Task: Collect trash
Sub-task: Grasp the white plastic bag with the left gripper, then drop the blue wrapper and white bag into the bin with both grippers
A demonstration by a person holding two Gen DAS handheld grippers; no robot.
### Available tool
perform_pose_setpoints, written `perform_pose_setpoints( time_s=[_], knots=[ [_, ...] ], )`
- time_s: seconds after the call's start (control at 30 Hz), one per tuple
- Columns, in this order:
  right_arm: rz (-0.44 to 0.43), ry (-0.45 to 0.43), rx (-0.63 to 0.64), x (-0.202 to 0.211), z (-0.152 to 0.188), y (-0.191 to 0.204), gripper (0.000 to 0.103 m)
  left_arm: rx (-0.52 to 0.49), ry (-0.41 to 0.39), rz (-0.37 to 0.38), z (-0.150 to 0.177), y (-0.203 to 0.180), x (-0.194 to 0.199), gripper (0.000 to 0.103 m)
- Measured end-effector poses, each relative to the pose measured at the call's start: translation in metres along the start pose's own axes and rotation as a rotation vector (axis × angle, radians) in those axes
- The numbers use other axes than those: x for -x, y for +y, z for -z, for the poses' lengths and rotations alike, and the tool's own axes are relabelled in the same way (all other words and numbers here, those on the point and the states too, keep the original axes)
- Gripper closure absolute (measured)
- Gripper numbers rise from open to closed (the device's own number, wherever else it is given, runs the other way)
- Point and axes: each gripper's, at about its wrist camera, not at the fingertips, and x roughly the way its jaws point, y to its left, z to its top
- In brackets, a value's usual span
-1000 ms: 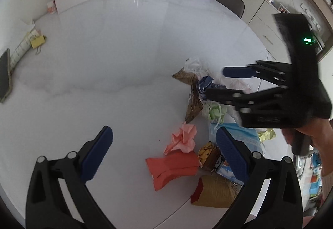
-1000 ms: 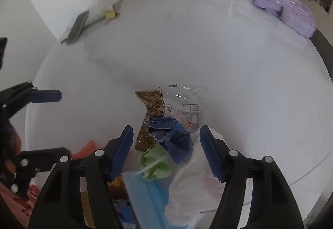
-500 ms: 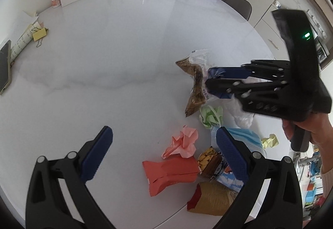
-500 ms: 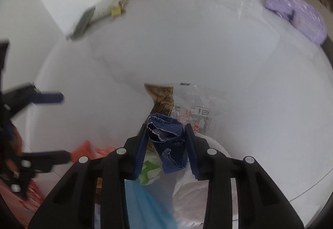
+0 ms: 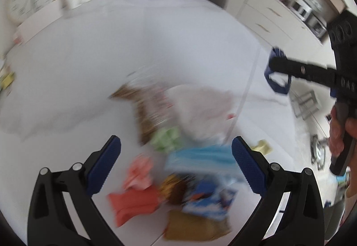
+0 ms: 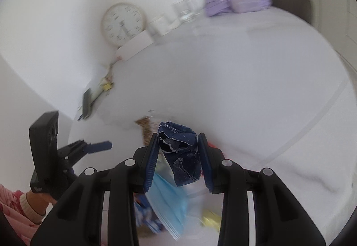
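The right gripper (image 6: 178, 156) stands clamped on a crumpled dark blue wrapper (image 6: 178, 152), pads pressing its two sides, the piece held above the table (image 6: 245, 94) over the trash pile; the wrapper looks feather-light, soft and torn-edged, likely to crush rather than slip, so a pinch across its bunched middle should serve; its long axis runs roughly along the fingers, open torn end pointing away from the camera, loose tail hanging back between the pads; the left gripper (image 5: 176, 165) hovers with fingers wide apart and holding nothing, over a blue face mask (image 5: 200, 156), a green wad (image 5: 166, 137) and a pink paper ball (image 5: 139, 171); beyond, a brown snack packet (image 5: 142, 112) lies blurred; a clock (image 6: 122, 23) stands at the far wall.
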Motion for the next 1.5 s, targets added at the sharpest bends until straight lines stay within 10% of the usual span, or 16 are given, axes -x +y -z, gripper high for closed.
perform_pose_setpoints(
  time_s=[0.33,0.53,0.97,1.27,1.5],
  knots=[
    [0.070,-0.059,-0.147,0.052,0.054,-0.063,0.067,-0.066,0.090,0.064,-0.043,-0.037,-0.060,0.008],
    [0.048,-0.080,-0.199,0.056,0.076,-0.081,0.067,0.256,0.219,0.131,-0.065,-0.011,-0.077,0.012],
    [-0.031,-0.128,-0.250,0.059,0.086,-0.107,0.067,0.679,0.358,0.047,-0.054,0.012,-0.101,0.078],
    [-0.037,-0.150,-0.256,0.069,0.095,-0.108,0.067,0.684,0.302,0.072,-0.043,0.029,-0.068,0.090],
    [0.002,-0.186,-0.222,0.088,0.100,-0.095,0.067,0.490,0.227,0.073,-0.035,0.005,-0.013,0.091]
  ],
)
